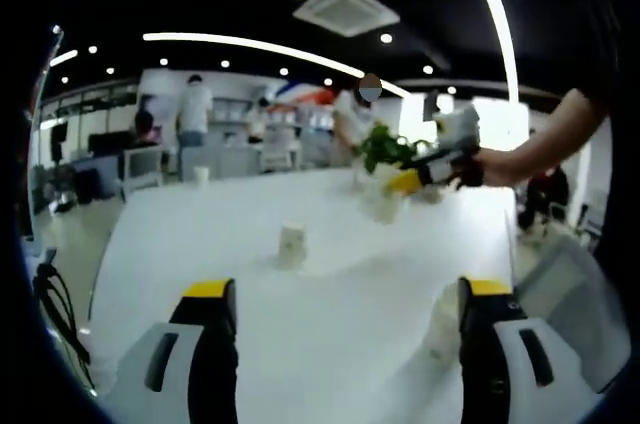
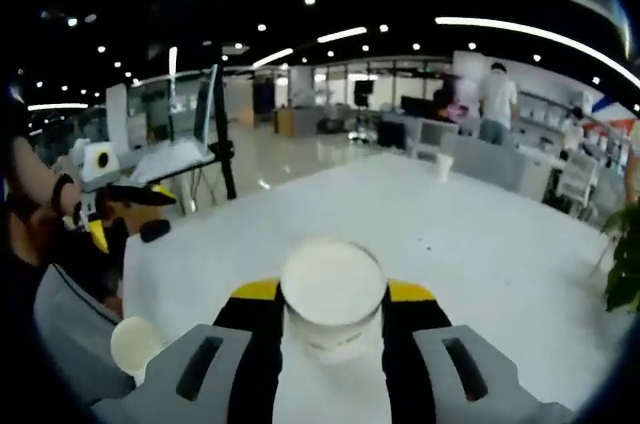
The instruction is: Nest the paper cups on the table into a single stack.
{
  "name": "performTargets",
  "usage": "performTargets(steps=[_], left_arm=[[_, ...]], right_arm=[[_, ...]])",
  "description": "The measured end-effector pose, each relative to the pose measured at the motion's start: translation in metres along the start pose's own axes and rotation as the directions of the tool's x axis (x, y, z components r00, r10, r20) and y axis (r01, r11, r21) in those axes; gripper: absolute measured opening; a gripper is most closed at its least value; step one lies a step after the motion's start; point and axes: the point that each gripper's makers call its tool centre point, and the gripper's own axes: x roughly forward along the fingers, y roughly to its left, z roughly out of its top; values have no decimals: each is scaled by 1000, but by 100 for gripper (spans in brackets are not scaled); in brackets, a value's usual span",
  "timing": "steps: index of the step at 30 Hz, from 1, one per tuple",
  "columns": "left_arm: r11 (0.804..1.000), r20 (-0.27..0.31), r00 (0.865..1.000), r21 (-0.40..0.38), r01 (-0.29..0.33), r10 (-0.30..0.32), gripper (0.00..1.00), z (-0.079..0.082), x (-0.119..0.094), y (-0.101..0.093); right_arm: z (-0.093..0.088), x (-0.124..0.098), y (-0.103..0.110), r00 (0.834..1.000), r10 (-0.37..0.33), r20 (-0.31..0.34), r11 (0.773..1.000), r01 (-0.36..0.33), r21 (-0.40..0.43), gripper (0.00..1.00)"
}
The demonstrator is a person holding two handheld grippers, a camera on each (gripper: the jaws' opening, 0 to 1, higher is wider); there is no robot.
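In the left gripper view, the left gripper (image 1: 345, 319) has its jaws spread wide with nothing between them. A small paper cup (image 1: 291, 244) stands on the white table (image 1: 330, 344) at about 11 o'clock from the jaws. Another cup (image 1: 441, 316) sits just beside the right jaw. At 2 o'clock, the right gripper (image 1: 420, 179) hovers near a green plant (image 1: 385, 147).

In the right gripper view, the right gripper (image 2: 333, 319) squeezes a white cup (image 2: 332, 289). A far cup (image 2: 443, 166) stands at 1 o'clock.
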Motion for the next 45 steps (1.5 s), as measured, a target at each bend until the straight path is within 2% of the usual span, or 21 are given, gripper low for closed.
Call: performTargets(steps=[5,18,28,40,45], left_arm=[[1000,-2,1000,-4,1,-1,91,0,-2,1],[999,1,999,7,36,-36,90,4,5,-13],[998,-4,998,9,57,-57,89,4,8,-18],[998,-6,998,16,68,-68,89,3,12,-20],[998,0,998,12,66,-66,89,5,13,-19]], right_arm=[[6,-13,5,1000,-6,17,1000,6,-1,35],[21,-43,12,998,-16,63,1000,16,9,35],[42,-67,21,995,-15,102,1000,16,-5,35],[68,-80,31,989,-6,148,1000,8,-13,35],[75,-81,44,987,19,158,1000,-16,-20,35]])
